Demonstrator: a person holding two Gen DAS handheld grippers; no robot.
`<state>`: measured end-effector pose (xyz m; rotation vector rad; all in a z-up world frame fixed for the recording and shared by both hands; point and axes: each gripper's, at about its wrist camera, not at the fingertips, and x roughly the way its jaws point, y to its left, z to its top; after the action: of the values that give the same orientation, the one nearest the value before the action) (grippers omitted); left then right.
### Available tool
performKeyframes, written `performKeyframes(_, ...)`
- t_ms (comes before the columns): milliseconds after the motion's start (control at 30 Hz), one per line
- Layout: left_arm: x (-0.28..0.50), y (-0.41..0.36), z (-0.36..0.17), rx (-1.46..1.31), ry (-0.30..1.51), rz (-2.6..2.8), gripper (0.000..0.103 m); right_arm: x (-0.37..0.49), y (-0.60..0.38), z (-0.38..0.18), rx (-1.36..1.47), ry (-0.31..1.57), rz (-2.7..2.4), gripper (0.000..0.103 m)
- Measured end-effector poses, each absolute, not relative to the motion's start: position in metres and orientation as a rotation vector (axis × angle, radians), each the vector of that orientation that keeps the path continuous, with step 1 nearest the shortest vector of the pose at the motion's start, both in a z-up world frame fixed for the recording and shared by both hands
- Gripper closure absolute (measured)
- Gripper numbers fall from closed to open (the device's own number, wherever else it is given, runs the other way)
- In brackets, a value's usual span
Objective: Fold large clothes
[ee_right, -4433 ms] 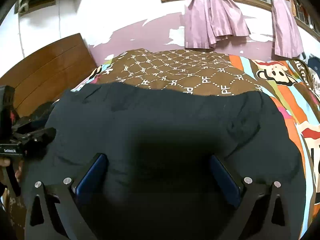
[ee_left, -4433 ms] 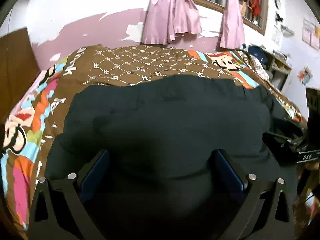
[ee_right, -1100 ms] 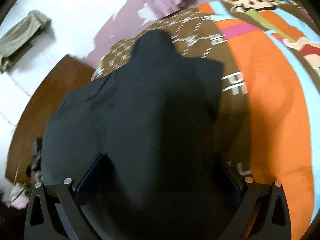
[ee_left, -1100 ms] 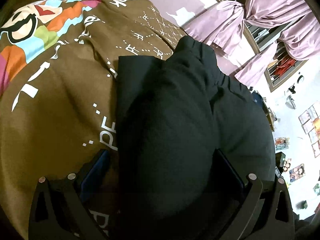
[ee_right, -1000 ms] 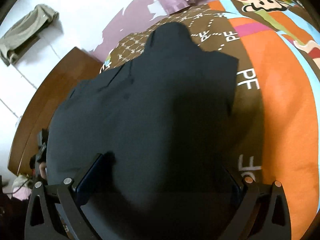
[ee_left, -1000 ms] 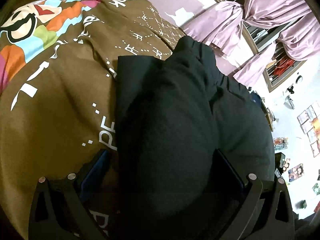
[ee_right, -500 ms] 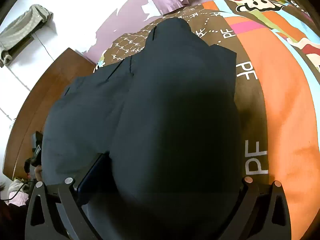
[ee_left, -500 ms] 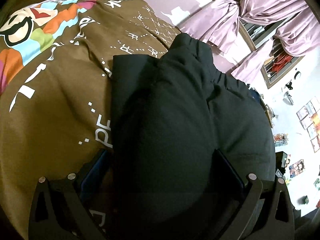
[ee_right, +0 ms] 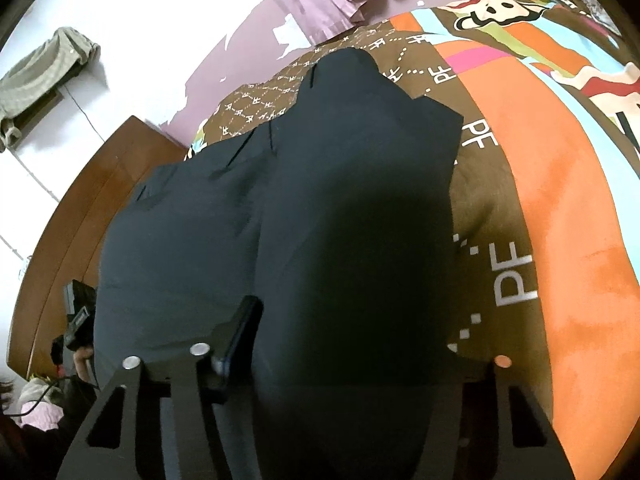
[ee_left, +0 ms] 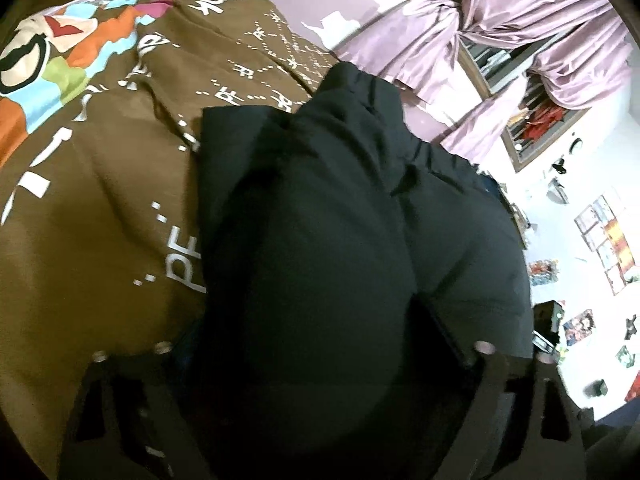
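Observation:
A large black garment (ee_left: 320, 220) lies along a brown patterned bedspread (ee_left: 100, 220), with a thick raised fold running away from me. In the left wrist view that fold fills the gap of my left gripper (ee_left: 316, 332), whose jaws are closing on it; its fingers are blurred. In the right wrist view the same garment (ee_right: 340, 180) bulges up through my right gripper (ee_right: 352, 336), whose jaws are also closing. The left finger (ee_right: 240, 328) lies against the fold's side and the cloth hides the other finger.
Bright orange and blue parts of the bedspread (ee_right: 560, 200) lie to the right. A wooden headboard (ee_right: 80, 208) runs along the left, where a hand (ee_right: 82, 360) holds a black device. Pink curtains (ee_left: 500, 20) hang at a window beyond the bed.
Both grippers' jaws have narrowed around the raised black fold, the right one more. The right view has shifted a little, and the garment has bunched up higher between the fingers.

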<state>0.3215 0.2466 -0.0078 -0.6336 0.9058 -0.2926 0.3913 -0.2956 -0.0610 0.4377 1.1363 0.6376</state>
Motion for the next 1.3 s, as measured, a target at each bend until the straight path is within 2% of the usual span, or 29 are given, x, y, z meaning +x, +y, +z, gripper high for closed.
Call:
performKeyframes(167,0.317,0.233,0.007,-0.564,0.895,-0.27,0.048,0.379,-0.289,-0.042,0.39,1.083,0.634,0.076)
performKeyframes(233,0.311,0.225,0.017,-0.527,0.867,-0.262,0.064,0.375,-0.292,-0.033,0.396,1.058,0.629,0.08)
performKeyframes(333,0.3,0.214,0.031,-0.503,0.809,-0.249,0.077,0.366,-0.296,-0.013,0.381,0.999,0.638,0.085)
performKeyframes(400,0.294,0.201,0.043,-0.465,0.767,-0.248,0.08,0.363,-0.292,0.006,0.346,0.958,0.651,0.086)
performKeyframes(600,0.297,0.154,0.08,-0.41,0.682,-0.331,0.082,0.358,-0.293,0.063,0.272,0.821,0.627,0.088)
performKeyframes(733,0.308,0.126,0.09,-0.403,0.67,-0.374,0.082,0.357,-0.323,0.078,0.263,0.771,0.558,0.088)
performKeyframes(867,0.323,0.112,0.083,-0.433,0.657,-0.42,0.082,0.362,-0.34,0.053,0.281,0.813,0.488,0.087)
performKeyframes(1000,0.347,0.096,0.054,-0.412,0.739,-0.378,0.082,0.37,-0.354,0.012,0.317,0.884,0.404,0.084)
performKeyframes(1200,0.35,0.121,0.02,-0.479,0.82,-0.299,0.076,0.372,-0.361,0.004,0.302,0.907,0.382,0.071)
performKeyframes(1233,0.351,0.122,0.02,-0.475,0.832,-0.282,0.073,0.37,-0.36,0.005,0.295,0.909,0.374,0.067)
performKeyframes(1300,0.35,0.123,0.023,-0.449,0.857,-0.244,0.069,0.37,-0.36,0.005,0.289,0.92,0.343,0.053)
